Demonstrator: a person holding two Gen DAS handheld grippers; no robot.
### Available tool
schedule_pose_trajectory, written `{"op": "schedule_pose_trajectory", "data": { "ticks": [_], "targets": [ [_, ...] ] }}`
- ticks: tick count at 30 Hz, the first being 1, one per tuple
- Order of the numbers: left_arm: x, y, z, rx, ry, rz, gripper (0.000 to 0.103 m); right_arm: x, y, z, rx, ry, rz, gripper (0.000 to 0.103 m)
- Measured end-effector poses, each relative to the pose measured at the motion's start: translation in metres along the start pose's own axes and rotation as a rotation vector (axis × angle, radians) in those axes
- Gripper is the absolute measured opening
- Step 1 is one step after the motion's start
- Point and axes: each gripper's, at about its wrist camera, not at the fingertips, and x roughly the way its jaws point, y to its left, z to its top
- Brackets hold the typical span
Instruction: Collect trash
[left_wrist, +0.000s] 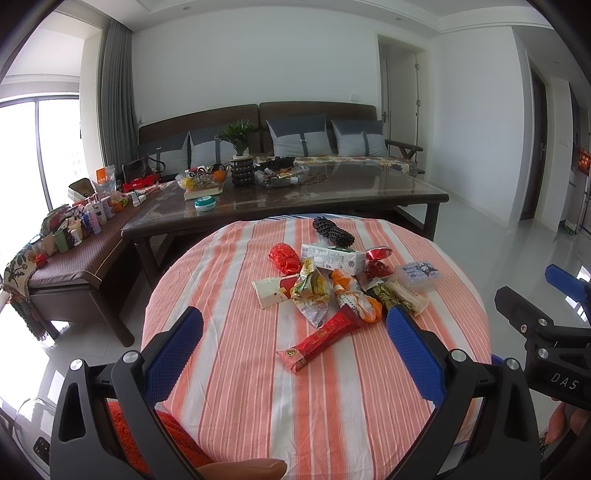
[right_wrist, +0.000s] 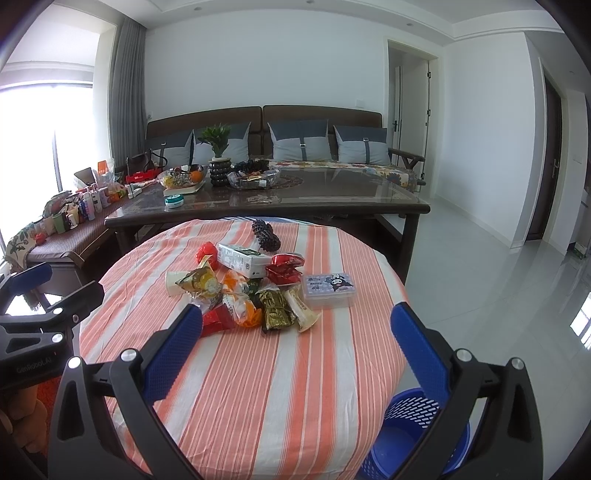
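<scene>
1. The round table's cloth (left_wrist: 229, 369) carries orange and white stripes.
2. Each claw, left claw (left_wrist: 295, 343) and right claw (right_wrist: 297, 343), has blue textured pads on black frames.
3. The long snack wrapper (left_wrist: 321, 341) at frame centre is red with gold print.
4. The rectangular carton (right_wrist: 243, 260) is white with a green end.
5. The plastic mesh basket (right_wrist: 413, 439) at lower right is blue.
6. The lidded clear plastic box (right_wrist: 328, 290) bears a black-and-white cartoon figure.
7. The crumpled foil packet (right_wrist: 275, 308) is gold.
</scene>
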Motion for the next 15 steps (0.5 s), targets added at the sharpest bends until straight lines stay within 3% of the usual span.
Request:
{"op": "schedule_pose_trajectory", "data": {
  "ticks": [15],
  "targets": [
    [0.0002, 0.0000, 0.0001, 0.000, 0.002, 0.000, 0.099, 0.0001, 0.0005, 0.0000, 0.000, 0.002, -0.002, 0.098]
  ]
}}
